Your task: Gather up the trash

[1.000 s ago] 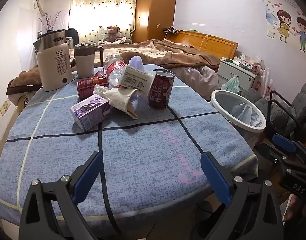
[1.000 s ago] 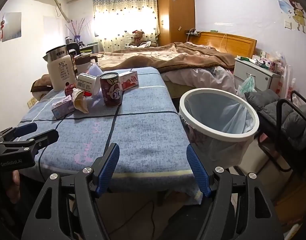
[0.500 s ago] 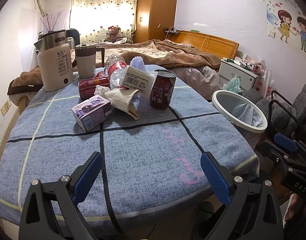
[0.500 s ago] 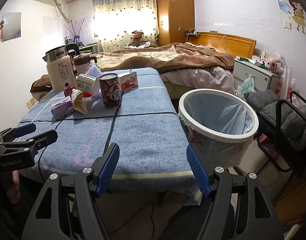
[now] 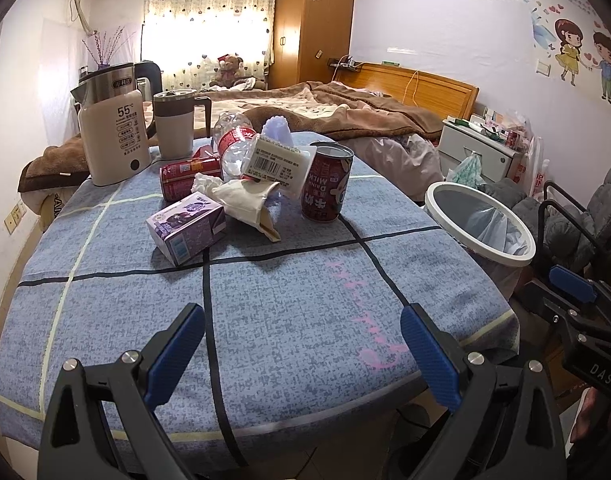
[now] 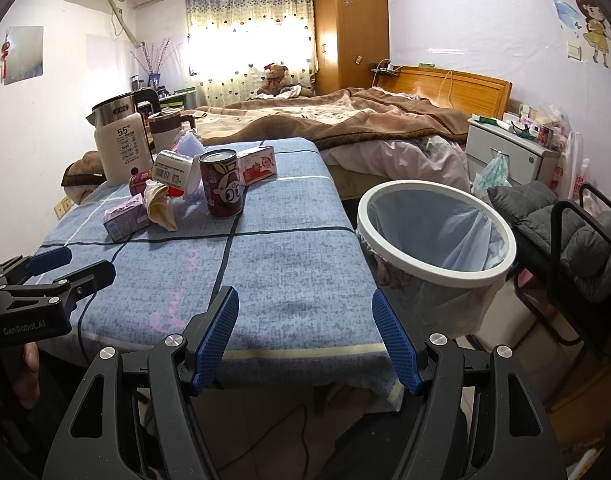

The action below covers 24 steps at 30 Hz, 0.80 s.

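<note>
Left claw (image 5: 301,326) wide open, empty, low over near table edge; closer to the pile than a second ago, slight push forward. Right claw (image 6: 305,314) wide open, empty, near edge too, barely moved. Left to right on cloth (image 5: 289,304): kettle (image 5: 113,140), purple carton (image 5: 187,226), tissue wad (image 5: 245,200), milk can (image 5: 327,184); bin (image 5: 479,224) just beside table, right. Nothing grabbed yet; approach starting, likely carton first.

Kettle (image 5: 115,140): "55°C"; red can (image 5: 327,184): "DRINK MILK", inverted; left gripper (image 6: 45,280) body: "GenRobot.AI"; right gripper (image 5: 577,300) body: "DAS".
</note>
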### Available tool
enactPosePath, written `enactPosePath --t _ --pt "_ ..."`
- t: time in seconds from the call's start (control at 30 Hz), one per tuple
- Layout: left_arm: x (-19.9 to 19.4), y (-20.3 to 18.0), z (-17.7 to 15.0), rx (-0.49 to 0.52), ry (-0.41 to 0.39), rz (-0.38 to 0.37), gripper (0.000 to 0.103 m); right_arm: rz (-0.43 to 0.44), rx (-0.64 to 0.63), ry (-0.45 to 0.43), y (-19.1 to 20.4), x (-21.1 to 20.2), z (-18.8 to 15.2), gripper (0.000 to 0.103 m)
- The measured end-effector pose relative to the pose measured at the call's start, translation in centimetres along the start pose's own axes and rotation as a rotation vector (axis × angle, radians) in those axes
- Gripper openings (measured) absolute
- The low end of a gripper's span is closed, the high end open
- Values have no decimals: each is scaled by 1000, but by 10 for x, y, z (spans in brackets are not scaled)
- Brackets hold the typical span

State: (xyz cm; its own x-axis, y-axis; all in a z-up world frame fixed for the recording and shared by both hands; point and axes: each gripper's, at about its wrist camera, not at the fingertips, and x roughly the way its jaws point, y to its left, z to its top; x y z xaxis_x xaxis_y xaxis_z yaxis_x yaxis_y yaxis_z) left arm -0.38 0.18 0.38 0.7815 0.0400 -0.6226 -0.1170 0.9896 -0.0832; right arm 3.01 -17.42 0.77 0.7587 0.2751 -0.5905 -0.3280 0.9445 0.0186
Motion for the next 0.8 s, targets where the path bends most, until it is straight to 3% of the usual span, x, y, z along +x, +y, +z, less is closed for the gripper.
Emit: enactPosePath --t 0.8 --pt "-2 0 0 -1 -5 0 99 2 2 -4 2 -2 2 70"
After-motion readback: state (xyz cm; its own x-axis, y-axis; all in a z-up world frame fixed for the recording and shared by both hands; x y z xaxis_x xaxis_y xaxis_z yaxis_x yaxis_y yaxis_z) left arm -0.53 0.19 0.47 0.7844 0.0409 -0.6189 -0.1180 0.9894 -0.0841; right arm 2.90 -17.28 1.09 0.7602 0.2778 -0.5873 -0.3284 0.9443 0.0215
